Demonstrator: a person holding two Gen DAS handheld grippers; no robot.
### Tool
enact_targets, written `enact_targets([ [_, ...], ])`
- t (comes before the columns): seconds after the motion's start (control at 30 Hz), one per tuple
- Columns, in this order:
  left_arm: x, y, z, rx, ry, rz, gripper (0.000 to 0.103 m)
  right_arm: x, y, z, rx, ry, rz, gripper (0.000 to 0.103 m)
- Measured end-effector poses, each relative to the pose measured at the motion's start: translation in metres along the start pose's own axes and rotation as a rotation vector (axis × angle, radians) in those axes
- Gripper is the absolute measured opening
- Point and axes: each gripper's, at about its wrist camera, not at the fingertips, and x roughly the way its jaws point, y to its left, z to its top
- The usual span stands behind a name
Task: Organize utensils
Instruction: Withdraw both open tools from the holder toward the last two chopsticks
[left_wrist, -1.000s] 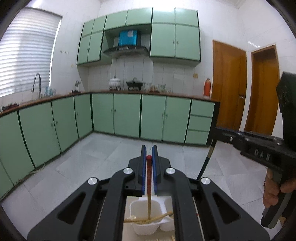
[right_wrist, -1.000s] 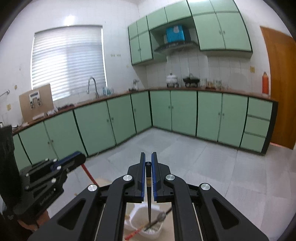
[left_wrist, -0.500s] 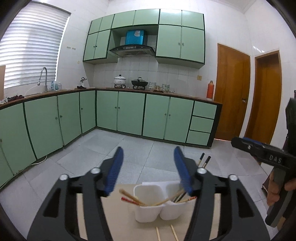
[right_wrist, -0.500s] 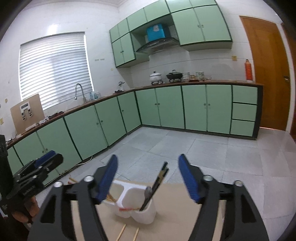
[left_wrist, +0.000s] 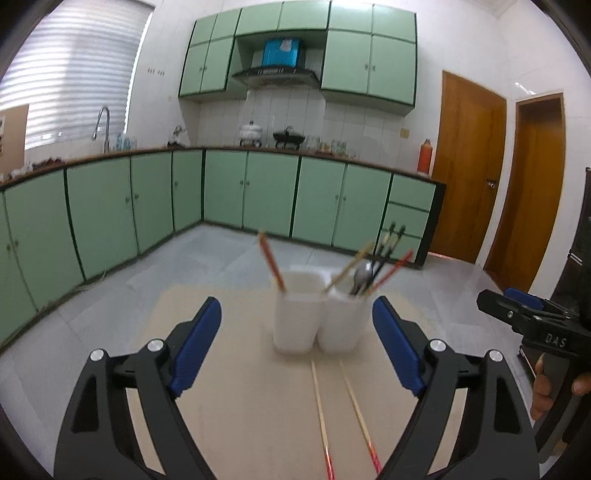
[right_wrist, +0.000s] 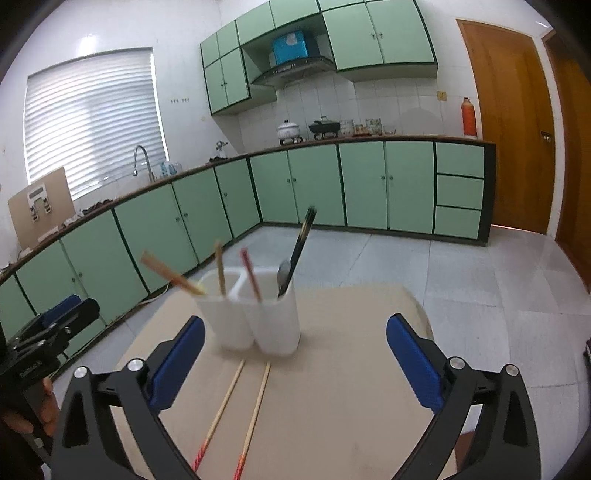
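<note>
A white two-compartment holder (left_wrist: 314, 317) (right_wrist: 258, 325) stands on the beige table (left_wrist: 229, 387) (right_wrist: 351, 369). Its left cup holds a red-tipped chopstick (left_wrist: 271, 262). The right cup holds several chopsticks, a spoon (left_wrist: 360, 275) and black chopsticks (right_wrist: 301, 243). Two loose chopsticks (left_wrist: 321, 413) (right_wrist: 225, 406) lie side by side in front of it. My left gripper (left_wrist: 295, 310) (right_wrist: 70, 310) and right gripper (right_wrist: 295, 325) (left_wrist: 495, 302) hover short of the holder. Both pairs of jaws are opening, wide apart, gripping nothing.
A hand (left_wrist: 546, 391) holds the right gripper's handle at the table's right side. Tiled floor (right_wrist: 480, 295) surrounds the table. Green cabinets (left_wrist: 258, 199) line the far walls and wooden doors (left_wrist: 465, 166) stand at the right.
Both grippers went from shut to wide open, letting a red-tipped and a black chopstick drop into the holder. Both drew back and sank, and the two loose chopsticks came into view.
</note>
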Motion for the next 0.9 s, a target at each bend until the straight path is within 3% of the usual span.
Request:
enact_targets([
  [0.6, -0.016, 0.007, -0.105, 0.058, 0.185, 0.04, 0.082, -0.012, 0.027, -0.114, -0.011, 0.145, -0.03, 0.095],
  [0.77, -0.013, 0.01, -0.127, 0.065, 0.241, 0.042, 0.082, -0.005, 0.038, -0.142, -0.015, 0.198, -0.024, 0.081],
  [0.9, -0.011, 0.012, -0.143, 0.074, 0.287, 0.056, 0.082, 0.002, 0.049, -0.16, -0.023, 0.25, -0.004, 0.06],
])
